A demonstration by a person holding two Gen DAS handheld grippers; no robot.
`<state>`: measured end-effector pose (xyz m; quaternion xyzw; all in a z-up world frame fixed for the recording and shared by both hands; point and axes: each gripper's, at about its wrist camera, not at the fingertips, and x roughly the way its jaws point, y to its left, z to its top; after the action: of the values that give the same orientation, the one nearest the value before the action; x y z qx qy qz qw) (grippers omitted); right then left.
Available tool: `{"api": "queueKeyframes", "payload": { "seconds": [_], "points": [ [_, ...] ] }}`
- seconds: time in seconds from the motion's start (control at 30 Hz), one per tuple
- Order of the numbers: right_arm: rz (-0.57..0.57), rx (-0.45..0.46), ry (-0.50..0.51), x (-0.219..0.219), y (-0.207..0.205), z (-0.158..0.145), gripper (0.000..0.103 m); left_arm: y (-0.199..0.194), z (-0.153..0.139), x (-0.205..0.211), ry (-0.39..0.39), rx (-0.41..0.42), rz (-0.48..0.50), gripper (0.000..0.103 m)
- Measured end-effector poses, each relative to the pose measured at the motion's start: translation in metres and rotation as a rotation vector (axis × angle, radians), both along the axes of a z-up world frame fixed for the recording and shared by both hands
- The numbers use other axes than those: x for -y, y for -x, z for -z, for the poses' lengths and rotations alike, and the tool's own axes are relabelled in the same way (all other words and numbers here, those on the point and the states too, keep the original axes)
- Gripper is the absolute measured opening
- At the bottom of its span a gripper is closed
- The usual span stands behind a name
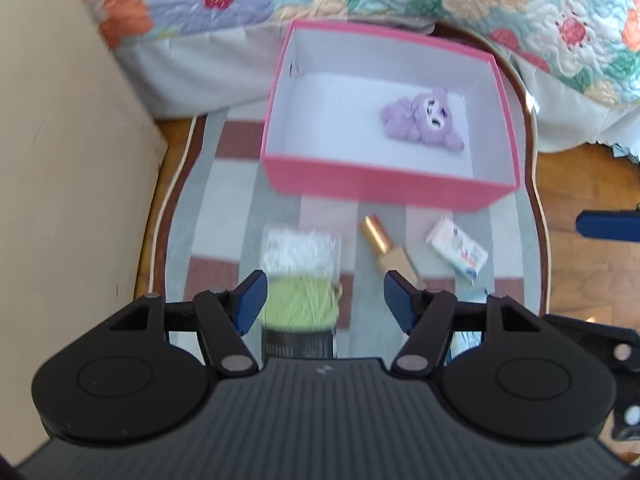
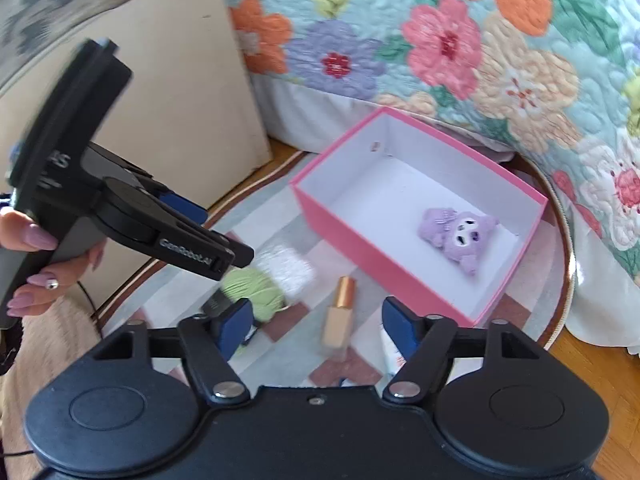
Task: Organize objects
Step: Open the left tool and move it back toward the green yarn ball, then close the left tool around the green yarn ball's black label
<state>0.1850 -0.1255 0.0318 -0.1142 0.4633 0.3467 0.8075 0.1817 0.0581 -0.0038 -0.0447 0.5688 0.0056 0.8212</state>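
Left wrist view: left gripper (image 1: 322, 294) gapes wide and holds nothing, poised over the green-and-white yarn bundle (image 1: 301, 276).
Carrier: striped cushion (image 1: 224, 216) on a round stool; pink box (image 1: 390, 184) sits at its far edge.
Inside box: 1 purple plush (image 1: 422, 118), near the right wall.
Loose items: bundle, foundation bottle (image 1: 386, 250) and small white packet (image 1: 458, 252), all along the cushion's near edge.
Bottle axis: long axis diagonal, gold cap toward the box.

Right wrist view: right gripper (image 2: 316, 328) likewise spread wide and empty, above the foundation bottle (image 2: 338, 320).
Bottle here: lies nearly straight ahead, cap pointing away.
Left tool: seen from the side over the bundle (image 2: 260, 290).
Step, as I judge it: reaching for the next items to box.
Next move: lower each tool, straddle its item across the short axis, then close.
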Motion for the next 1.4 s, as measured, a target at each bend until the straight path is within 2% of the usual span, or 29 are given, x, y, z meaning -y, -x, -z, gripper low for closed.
{"api": "queueKeyframes", "payload": {
  "seconds": [0.1, 0.37, 0.47, 0.63, 0.9, 1.03, 1.17, 1.3, 1.4],
  "points": [
    [-0.027, -0.006, -0.005, -0.001, 0.015, -0.004, 0.081, 0.021, 0.0, -0.006, 0.022, -0.014, -0.014, 0.065],
    [-0.064, -0.059, -0.003, -0.003, 0.044, -0.009, 0.09, 0.069, -0.015, -0.014, 0.003, -0.006, -0.046, 0.071],
    [-0.08, -0.066, 0.001, -0.004, 0.056, -0.014, 0.093, 0.084, -0.023, -0.013, 0.002, 0.0, -0.033, 0.074],
    [-0.104, -0.05, -0.025, -0.011, 0.073, -0.015, 0.099, 0.098, -0.029, -0.012, 0.044, 0.016, -0.024, 0.083],
    [-0.136, -0.141, -0.118, -0.023, 0.077, 0.015, 0.099, 0.099, -0.012, -0.018, 0.012, -0.007, -0.03, 0.087],
    [-0.14, -0.088, -0.139, -0.032, 0.074, 0.03, 0.099, 0.095, 0.002, -0.027, 0.008, -0.008, -0.034, 0.092],
    [-0.157, -0.03, -0.128, -0.044, 0.071, 0.059, 0.099, 0.082, 0.022, -0.041, 0.018, -0.01, 0.002, 0.094],
    [-0.157, -0.038, -0.123, -0.056, 0.066, 0.09, 0.098, 0.065, 0.043, -0.058, -0.001, 0.014, 0.008, 0.094],
    [-0.149, -0.041, -0.137, -0.066, 0.062, 0.114, 0.098, 0.052, 0.067, -0.075, 0.037, 0.003, -0.048, 0.094]
  ]
}}
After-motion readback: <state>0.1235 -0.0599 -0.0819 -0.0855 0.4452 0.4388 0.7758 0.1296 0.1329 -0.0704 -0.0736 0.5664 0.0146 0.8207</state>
